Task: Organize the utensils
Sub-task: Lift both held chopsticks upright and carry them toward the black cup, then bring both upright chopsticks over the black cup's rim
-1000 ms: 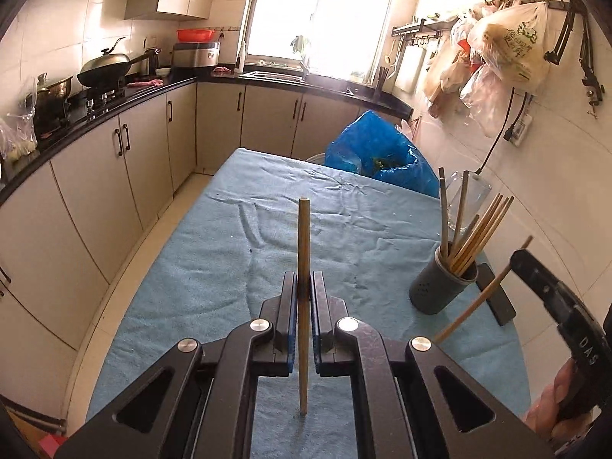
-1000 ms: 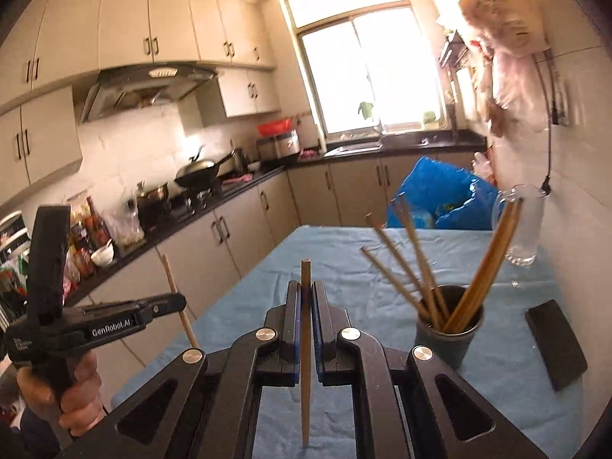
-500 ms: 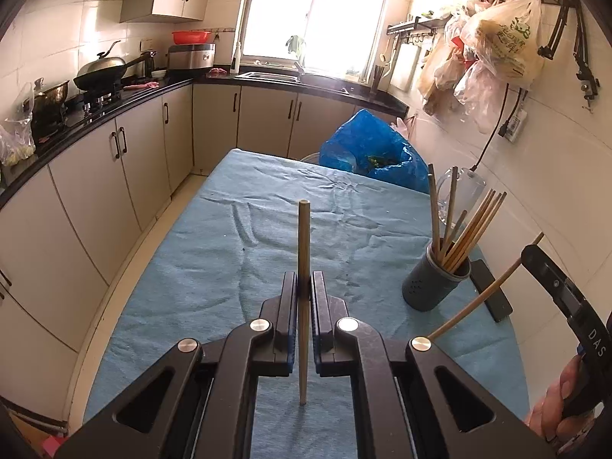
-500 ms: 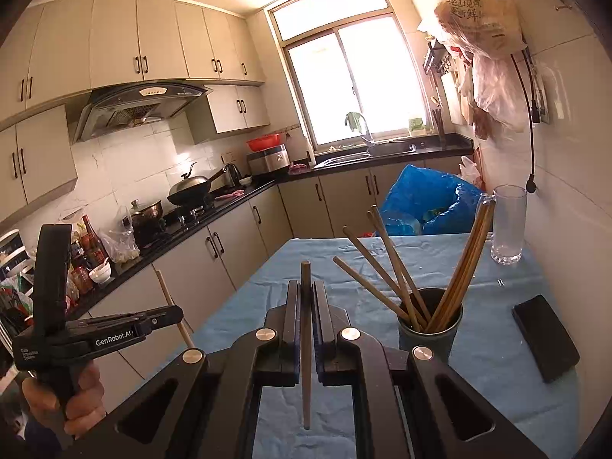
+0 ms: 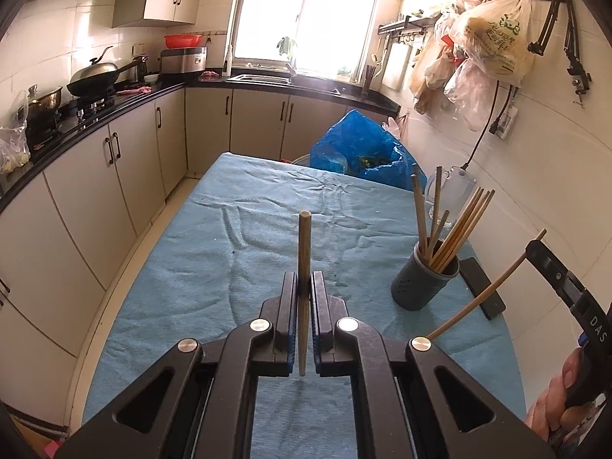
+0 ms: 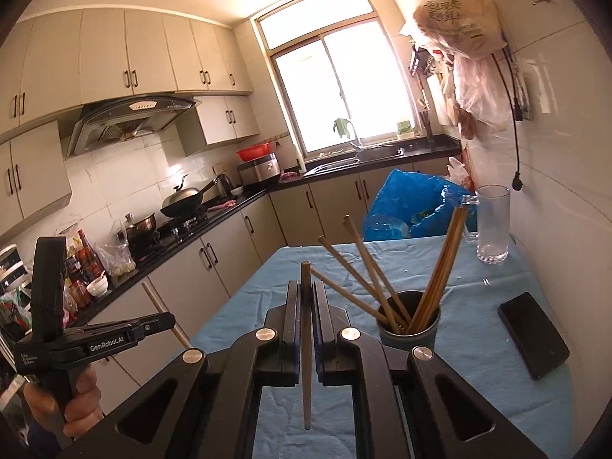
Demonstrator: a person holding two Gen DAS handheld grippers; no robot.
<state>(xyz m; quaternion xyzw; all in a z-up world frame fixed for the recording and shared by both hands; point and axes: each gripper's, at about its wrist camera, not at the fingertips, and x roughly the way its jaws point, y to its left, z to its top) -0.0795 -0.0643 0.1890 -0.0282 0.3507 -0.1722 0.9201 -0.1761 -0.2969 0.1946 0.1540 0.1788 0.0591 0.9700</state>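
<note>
Beside holder (image 5: 424,281), cloth (image 5: 214,267) seemingly bare

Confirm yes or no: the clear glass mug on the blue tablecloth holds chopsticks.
No: in the right wrist view the clear glass mug stands empty, while the wooden chopsticks sit in the dark grey cylindrical holder.

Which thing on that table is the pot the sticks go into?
Find the table with the blue cloth. Near its wall side stands a dark grey round cup bristling with wooden chopsticks. The clear glass mug behind it is empty, and the flat black phone beside it lies down.
</note>
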